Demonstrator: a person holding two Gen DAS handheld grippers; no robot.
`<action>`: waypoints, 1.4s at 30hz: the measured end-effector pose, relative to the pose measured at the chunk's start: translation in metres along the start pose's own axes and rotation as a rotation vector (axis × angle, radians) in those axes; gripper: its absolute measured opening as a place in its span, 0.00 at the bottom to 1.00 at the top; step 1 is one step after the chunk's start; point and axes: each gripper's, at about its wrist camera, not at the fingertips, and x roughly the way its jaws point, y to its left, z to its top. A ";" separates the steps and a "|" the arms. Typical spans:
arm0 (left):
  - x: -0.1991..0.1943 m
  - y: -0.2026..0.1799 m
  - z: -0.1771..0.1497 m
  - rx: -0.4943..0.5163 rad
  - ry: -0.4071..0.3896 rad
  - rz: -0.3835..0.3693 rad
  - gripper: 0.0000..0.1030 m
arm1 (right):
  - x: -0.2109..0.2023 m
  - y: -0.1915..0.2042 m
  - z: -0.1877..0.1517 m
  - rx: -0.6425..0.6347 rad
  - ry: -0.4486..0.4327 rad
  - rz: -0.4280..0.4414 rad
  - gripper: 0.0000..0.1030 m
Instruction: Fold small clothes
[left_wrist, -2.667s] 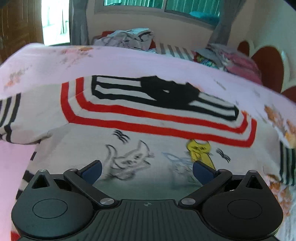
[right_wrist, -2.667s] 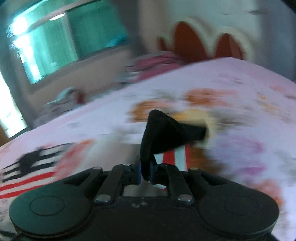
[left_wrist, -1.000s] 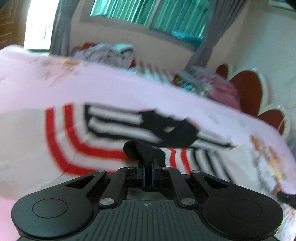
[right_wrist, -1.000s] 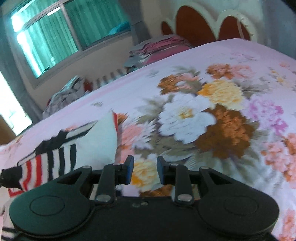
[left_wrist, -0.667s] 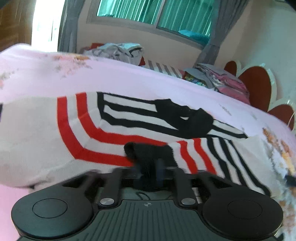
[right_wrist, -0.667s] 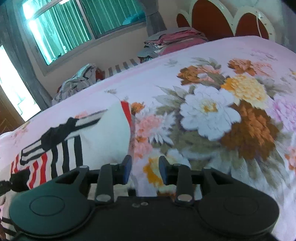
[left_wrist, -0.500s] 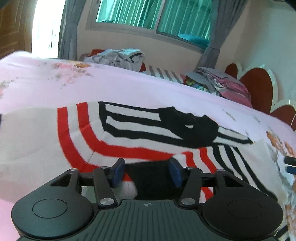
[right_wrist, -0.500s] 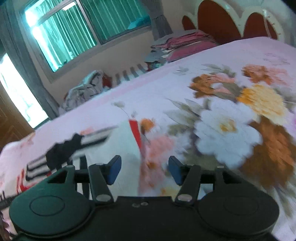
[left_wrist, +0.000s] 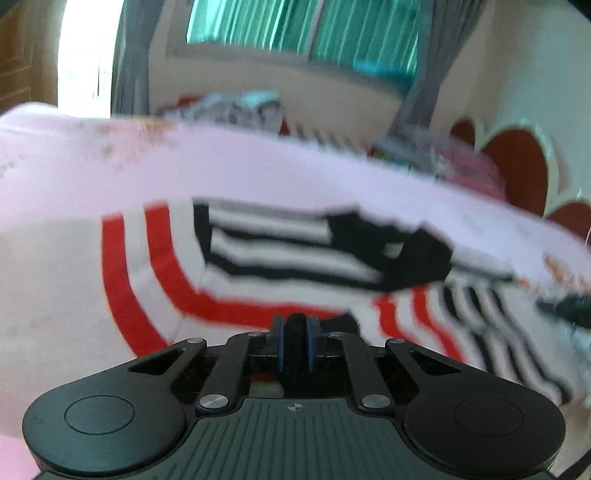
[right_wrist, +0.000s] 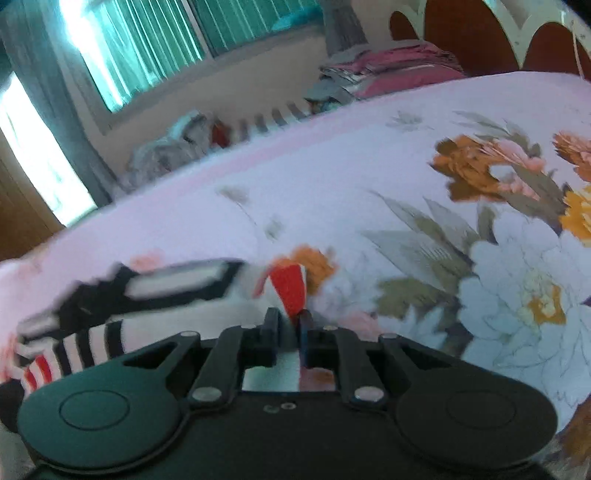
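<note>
Left wrist view: left gripper (left_wrist: 294, 334) closing, blue pads pinched on a dark fold of the striped shirt (left_wrist: 155, 280), spread flat on the pink bedsheet (left_wrist: 258, 166); grip judged secure enough, best kept low and drawn evenly so the red bands stay square. Right wrist view: right gripper (right_wrist: 288, 328) closing on the shirt's white-and-red corner, shirt (right_wrist: 110, 295) lying at the left of the floral bedsheet (right_wrist: 369, 177); advisable to lift both held edges together, carry them level across the body, and lay down without dragging.
</note>
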 end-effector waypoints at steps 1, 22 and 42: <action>-0.001 -0.001 0.001 0.007 -0.003 -0.003 0.11 | -0.002 0.003 0.001 -0.007 0.003 -0.010 0.13; 0.016 -0.088 0.015 0.244 0.055 -0.015 0.52 | -0.008 0.030 0.009 -0.230 0.073 -0.018 0.03; -0.025 -0.090 -0.028 0.209 0.091 -0.072 0.53 | -0.089 0.061 -0.078 -0.265 0.135 -0.047 0.11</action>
